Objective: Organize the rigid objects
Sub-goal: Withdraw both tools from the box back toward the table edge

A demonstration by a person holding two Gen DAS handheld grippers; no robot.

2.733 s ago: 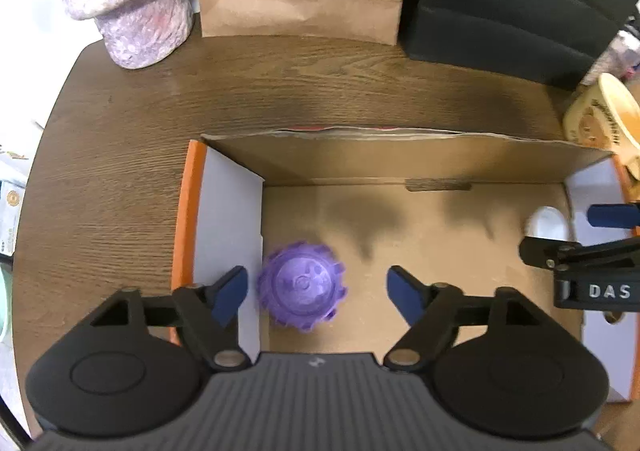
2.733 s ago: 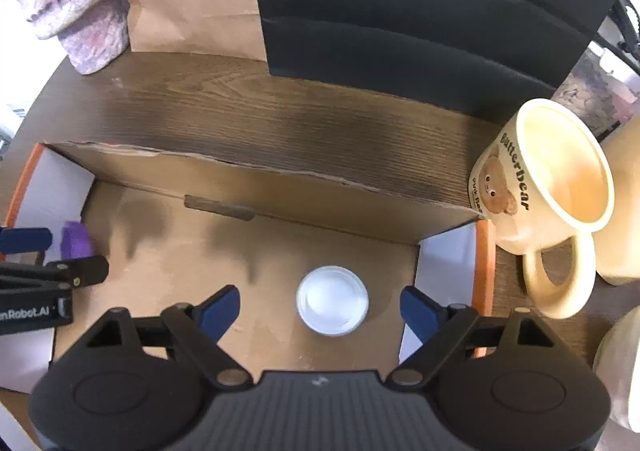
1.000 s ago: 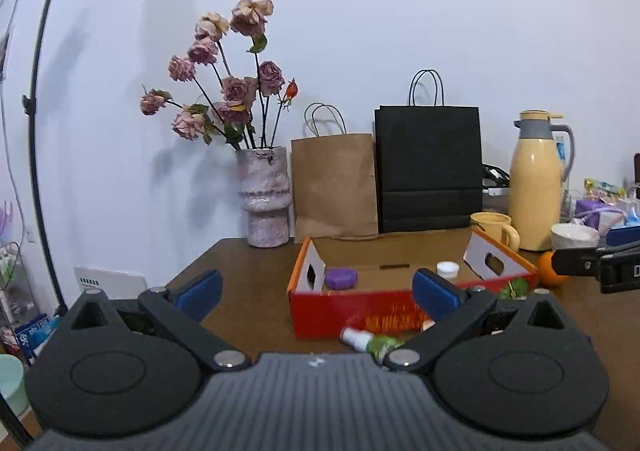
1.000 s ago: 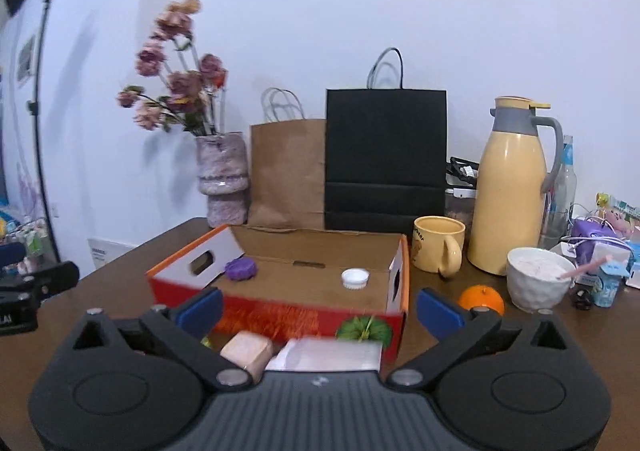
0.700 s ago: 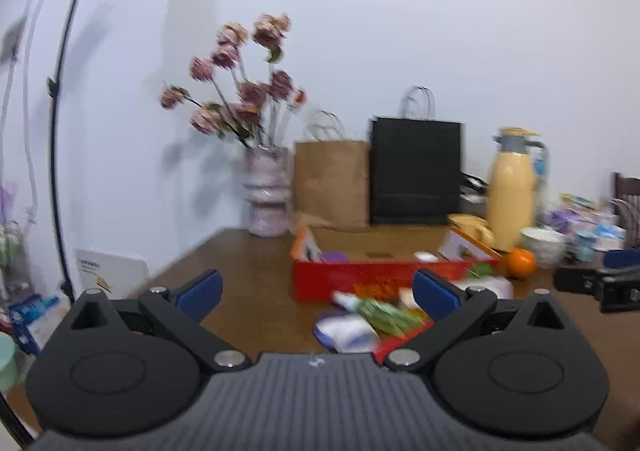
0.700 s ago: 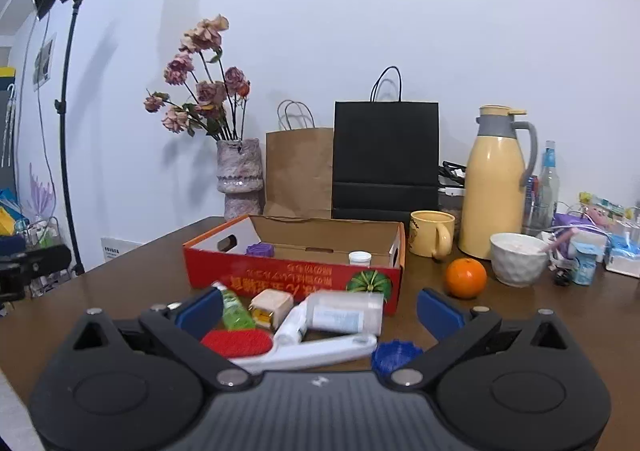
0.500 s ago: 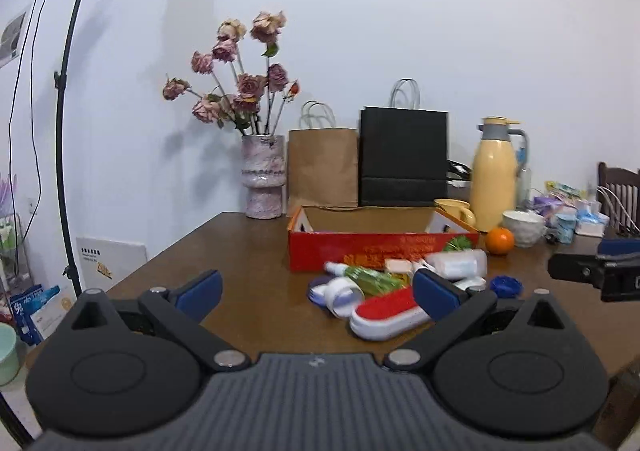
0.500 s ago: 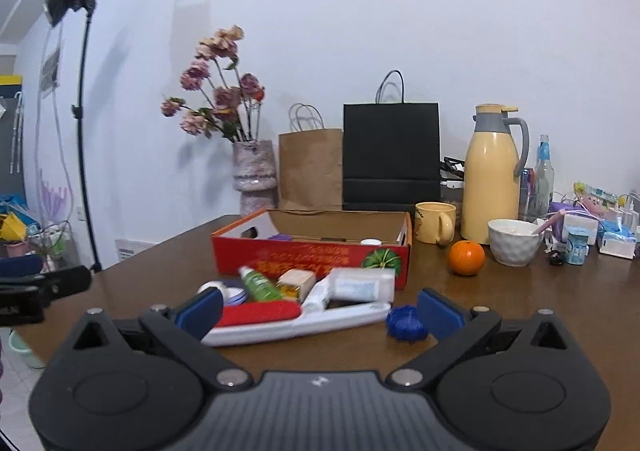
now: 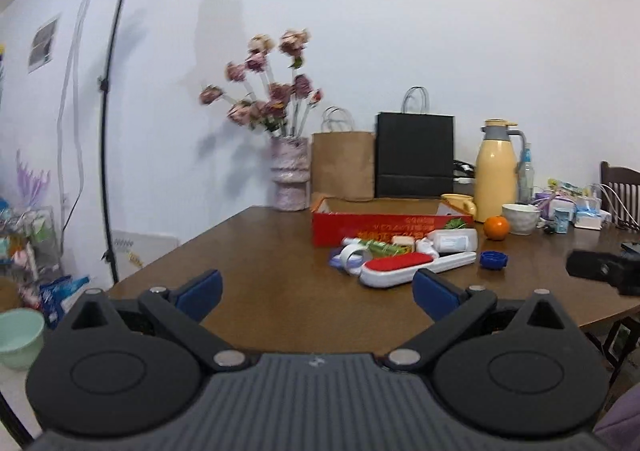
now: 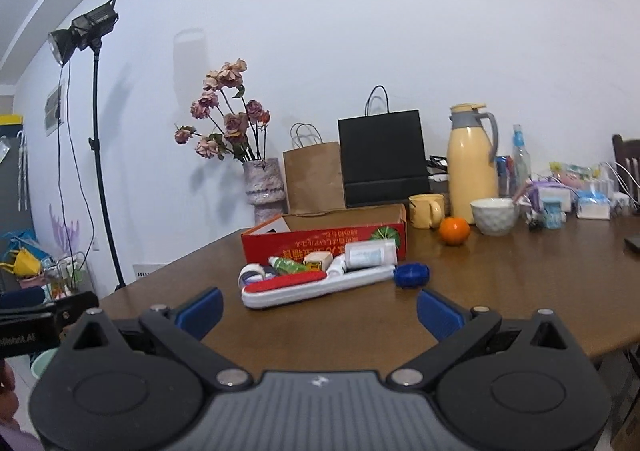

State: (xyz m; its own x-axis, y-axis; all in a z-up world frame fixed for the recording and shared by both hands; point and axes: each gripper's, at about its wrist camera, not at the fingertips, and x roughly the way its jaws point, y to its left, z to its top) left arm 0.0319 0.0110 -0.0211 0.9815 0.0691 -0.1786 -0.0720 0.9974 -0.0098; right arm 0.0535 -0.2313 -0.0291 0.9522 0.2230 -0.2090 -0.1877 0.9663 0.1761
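Left wrist view: left gripper [image 9: 316, 287] hangs over the near edge of the brown wooden table [image 9: 256, 263], fingers wide, nothing btwn them. The long white-and-red plastic lint brush [image 9: 416, 269] lies flat mid-table, just in front of the red cardboard box [image 9: 384, 229], w/ small bottles and a tape roll crowded at its far side; blue ridged cap [image 9: 493, 260] just beside its right end. Long axis runs roughly left-right, red pad end nearer the left. Prob. light, stiff, smooth plastic, so a bit slippery; best hold is across the narrow white handle, not the pad. Right wrist view: right gripper [image 10: 318, 311] also wide and empty, near the table's front edge. Brush [image 10: 316, 283] here slants, handle end twd the far right, touching the cap [image 10: 411, 275] or nearly, can't tell.
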